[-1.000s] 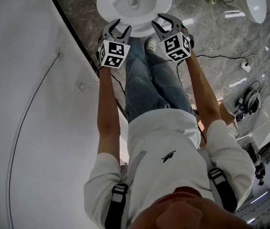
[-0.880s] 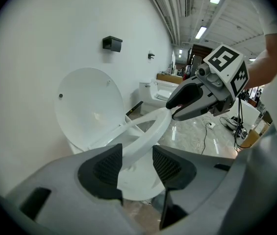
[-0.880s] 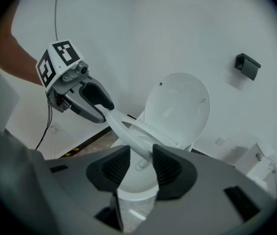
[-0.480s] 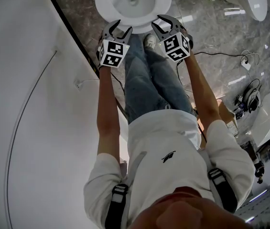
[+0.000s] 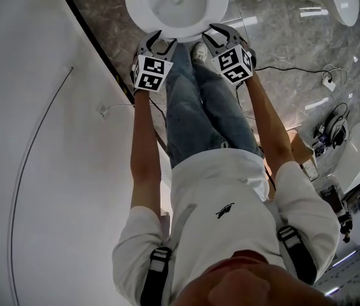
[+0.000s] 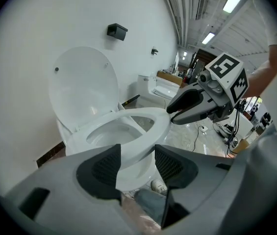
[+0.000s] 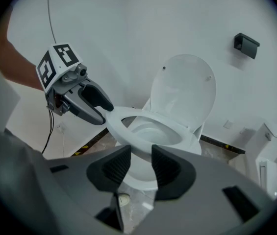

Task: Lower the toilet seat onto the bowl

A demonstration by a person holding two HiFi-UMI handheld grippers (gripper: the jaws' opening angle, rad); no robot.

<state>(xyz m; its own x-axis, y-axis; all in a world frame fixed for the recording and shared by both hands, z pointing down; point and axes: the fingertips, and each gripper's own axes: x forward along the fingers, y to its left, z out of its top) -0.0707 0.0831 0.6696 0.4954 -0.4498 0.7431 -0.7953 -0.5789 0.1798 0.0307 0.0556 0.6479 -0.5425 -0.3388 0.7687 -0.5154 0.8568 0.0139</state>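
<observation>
We find the toilet seat (image 5: 140, 14) lying flat on the bowl (image 7: 143, 173), with the lid (image 6: 82, 89) upright against the white wall (image 7: 128, 43) behind it. In the head view both tools sit at the front edge of the seat, the left gripper (image 5: 159, 41) at its left front curve and the right gripper (image 5: 221, 36) at its right front curve, with the person's legs between them. In the left gripper view, the left gripper (image 6: 138, 163) has its jaws opening. Its ribbed pads (image 6: 106, 168) stand well spread and press on nothing. The front rim of the seat (image 6: 148, 119) shows through the gap but lies beyond the pads, not between them. From there we also see the right gripper (image 6: 175, 114) with its tips close to the seat's far front edge. The right gripper (image 7: 139, 165) holds its fingers apart as well, with a clear gap and nothing pinched; the seat (image 7: 128, 116) sits ahead of and above its pads. The left gripper (image 7: 104, 114) reaches the seat's front corner in that view, and we cannot tell whether it touches.
</observation>
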